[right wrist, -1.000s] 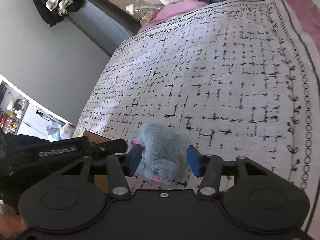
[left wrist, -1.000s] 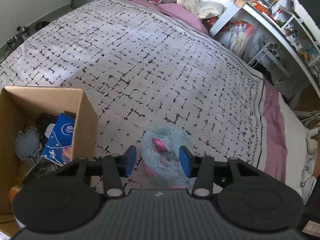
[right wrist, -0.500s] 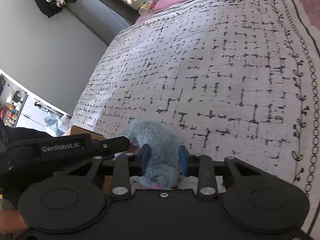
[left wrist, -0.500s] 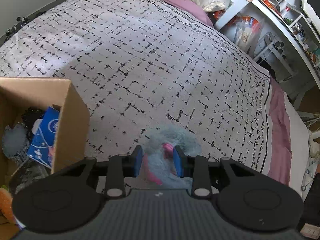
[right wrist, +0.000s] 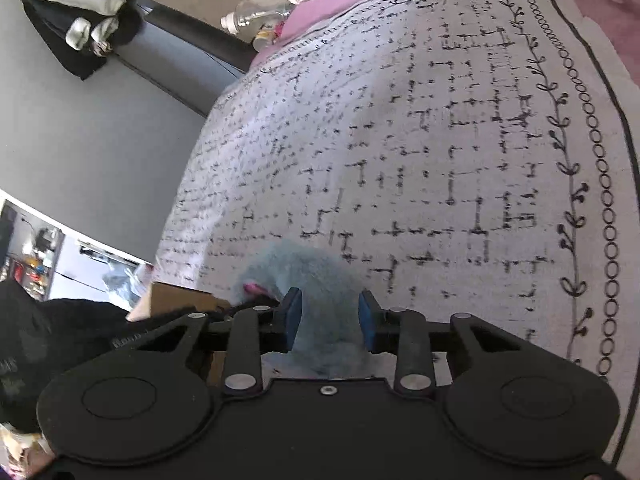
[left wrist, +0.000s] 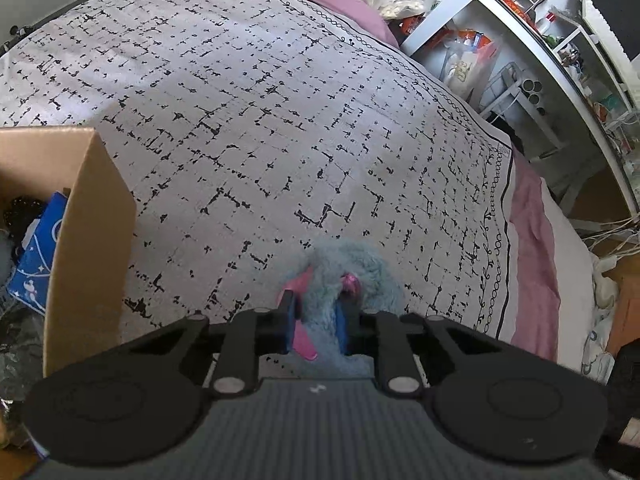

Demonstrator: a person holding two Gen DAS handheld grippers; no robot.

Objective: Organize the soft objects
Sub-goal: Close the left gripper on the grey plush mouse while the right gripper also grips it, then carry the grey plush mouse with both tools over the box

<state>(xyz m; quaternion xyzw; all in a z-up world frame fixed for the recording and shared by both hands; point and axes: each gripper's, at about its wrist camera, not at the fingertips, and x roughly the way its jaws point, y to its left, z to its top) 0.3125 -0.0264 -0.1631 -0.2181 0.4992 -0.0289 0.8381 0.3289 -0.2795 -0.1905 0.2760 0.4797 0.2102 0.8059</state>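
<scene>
A fluffy blue-grey plush toy [left wrist: 352,272] with pink parts is held over the patterned bedspread [left wrist: 280,100]. My left gripper [left wrist: 316,320] is shut on one end of it. My right gripper [right wrist: 328,320] is shut on the same plush toy [right wrist: 316,276] from the other side. The left gripper's black body shows at the left of the right wrist view. A cardboard box [left wrist: 84,216] stands to the left of the toy and holds a blue packet [left wrist: 40,256] and other soft things.
The bed's pink sheet [left wrist: 532,248] runs along the right edge. White shelves [left wrist: 540,40] with clutter stand beyond the bed at the right. Bottles and bags lie at the head of the bed [right wrist: 260,20]. A grey wall [right wrist: 100,152] lies past the bed's far side.
Both grippers closed on the plush toy, which lay between open jaws a second ago. The toy is now squeezed and lifted slightly; the box has slid further left in the left wrist view.
</scene>
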